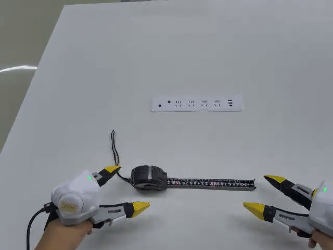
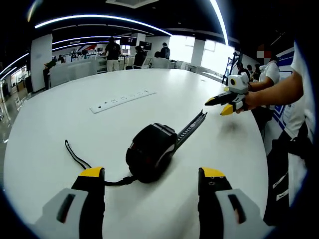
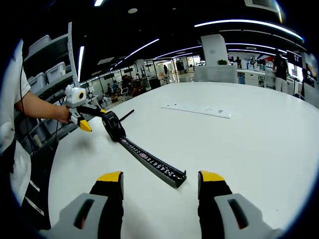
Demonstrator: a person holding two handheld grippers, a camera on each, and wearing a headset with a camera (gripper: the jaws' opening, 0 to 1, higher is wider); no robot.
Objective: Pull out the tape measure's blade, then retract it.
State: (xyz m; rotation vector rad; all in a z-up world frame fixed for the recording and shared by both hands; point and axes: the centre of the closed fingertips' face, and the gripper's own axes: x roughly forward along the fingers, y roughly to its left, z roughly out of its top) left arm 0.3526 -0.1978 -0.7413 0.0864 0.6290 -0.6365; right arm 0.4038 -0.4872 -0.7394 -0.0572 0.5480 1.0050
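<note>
A: Starting with the left gripper (image 1: 126,188): released or clenched?
B: Released. Spread wide, grasping nothing, yellow fingertips (image 2: 92,173) well apart.
A: And the tape measure (image 1: 149,178)?
B: Flat on the white table (image 1: 78,104), just ahead of the left fingers, facing the gap between them. Looks very close in the left gripper view, yet shows no touch in the head view.
A: Blade (image 1: 210,183) out or in?
B: Out. Lies flat, stretching from the tape measure straight away from the left fingers toward the right gripper (image 1: 263,193). Ends at the opening of the right fingers, about level with the fingertips and between them, touching neither.
A: Right fingers, then?
B: Also released, spread about as wide, grasping nothing. Hovering or resting on the table: cannot tell.
A: Anything else by the left fingers?
B: A thin black strap (image 1: 114,151), running from the tape measure past the left fingertip farther from the person, right beside it, then off across the table ahead of the fingers. Touching or not: cannot tell.
A: Beyond that?
B: A white power strip (image 1: 197,103), lying well ahead of both pairs of fingers, past the blade, apart from everything else. Also a dark cable (image 1: 31,224) trailing behind the left gripper, back of its fingers.
</note>
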